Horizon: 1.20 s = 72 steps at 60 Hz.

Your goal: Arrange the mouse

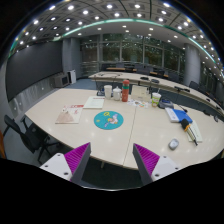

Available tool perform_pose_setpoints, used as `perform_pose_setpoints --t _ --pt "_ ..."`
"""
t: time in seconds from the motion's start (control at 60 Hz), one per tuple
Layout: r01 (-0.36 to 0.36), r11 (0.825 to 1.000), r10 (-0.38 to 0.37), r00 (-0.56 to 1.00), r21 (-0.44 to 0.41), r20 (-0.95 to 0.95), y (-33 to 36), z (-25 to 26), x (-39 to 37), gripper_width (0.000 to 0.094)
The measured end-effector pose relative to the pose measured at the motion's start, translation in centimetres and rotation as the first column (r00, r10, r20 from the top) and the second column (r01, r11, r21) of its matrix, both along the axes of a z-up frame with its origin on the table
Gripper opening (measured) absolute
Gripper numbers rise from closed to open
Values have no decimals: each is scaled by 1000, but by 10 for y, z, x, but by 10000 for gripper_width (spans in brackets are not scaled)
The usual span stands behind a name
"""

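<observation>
Office table (60, 130) | mouse (173, 144) beyond tongs (113, 160), off right | tongs wide open, holding nothing

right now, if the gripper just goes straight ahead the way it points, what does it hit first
Probably the table itself: the gripper is open with nothing between its fingers, held above the near edge. Straight ahead lies the round blue mat, then cups beyond. The mouse sits off to the right. Depth is unclear.

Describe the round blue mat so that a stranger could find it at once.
Find the big pale table. The round blue mat lies flat near its middle, beyond the open tool. Nothing else there is a blue disc; its neighbours are papers and bottles.
</observation>
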State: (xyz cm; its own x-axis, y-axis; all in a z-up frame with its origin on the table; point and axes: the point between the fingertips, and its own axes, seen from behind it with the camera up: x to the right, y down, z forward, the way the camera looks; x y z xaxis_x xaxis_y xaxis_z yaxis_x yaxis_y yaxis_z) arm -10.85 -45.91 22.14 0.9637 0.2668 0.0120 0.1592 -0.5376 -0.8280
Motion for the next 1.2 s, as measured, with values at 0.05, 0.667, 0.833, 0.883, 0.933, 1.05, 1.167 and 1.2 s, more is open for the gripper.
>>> perform_pose_setpoints --t 0.05,0.667,0.833,0.883,0.933,1.05,1.167,1.2 --pt "29 999 -29 1000 -22 5 -3 -8 10 858" --pt "351 921 -340 936 -169 89 92 -186 287 859" --pt "355 920 -350 935 -165 59 152 -213 325 855" --pt "354 920 -350 935 -170 53 169 -220 333 856" --pt "350 920 -348 936 -177 41 184 -226 337 854" --pt "345 920 -349 937 -187 12 211 -234 342 857" --pt "340 922 -348 937 -183 -11 234 -234 343 848" --pt "337 924 -346 938 -181 -20 239 -233 341 844"
